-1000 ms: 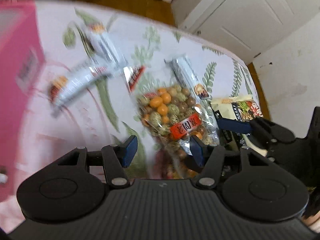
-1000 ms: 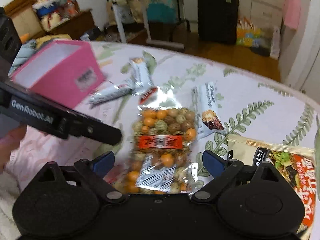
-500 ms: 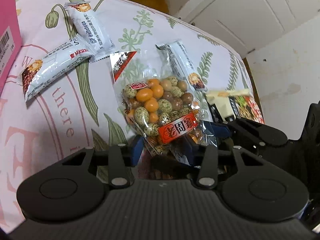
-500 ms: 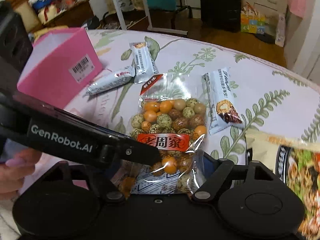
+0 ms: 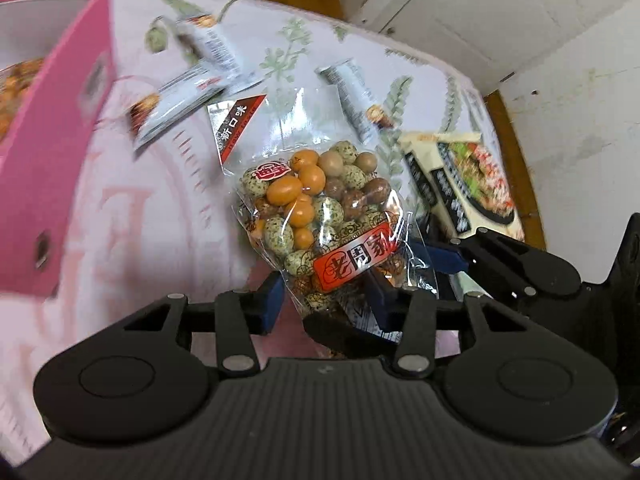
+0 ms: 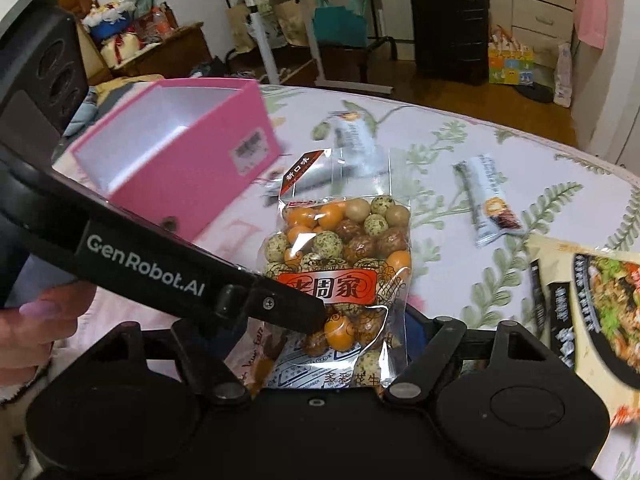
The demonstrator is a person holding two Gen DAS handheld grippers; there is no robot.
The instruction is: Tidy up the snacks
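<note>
Clear plastic bag of orange and speckled coated nuts (image 5: 320, 216) clamped across lower end in my 2 grippers: left gripper (image 5: 326, 300) fingers just narrowed onto it, right gripper (image 6: 332, 344) fingers wider, gripping bag sides; bag's long axis points away from fingers; open pink cardboard box (image 6: 176, 148) lies ahead-left, nearer left hand.

Nut bag (image 6: 340, 264) between box (image 6: 192, 176) and noodle packet (image 6: 592, 304).

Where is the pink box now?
The pink box stands on the floral tablecloth, at the left in both wrist views, beyond the left gripper and left of the nut bag.
</note>
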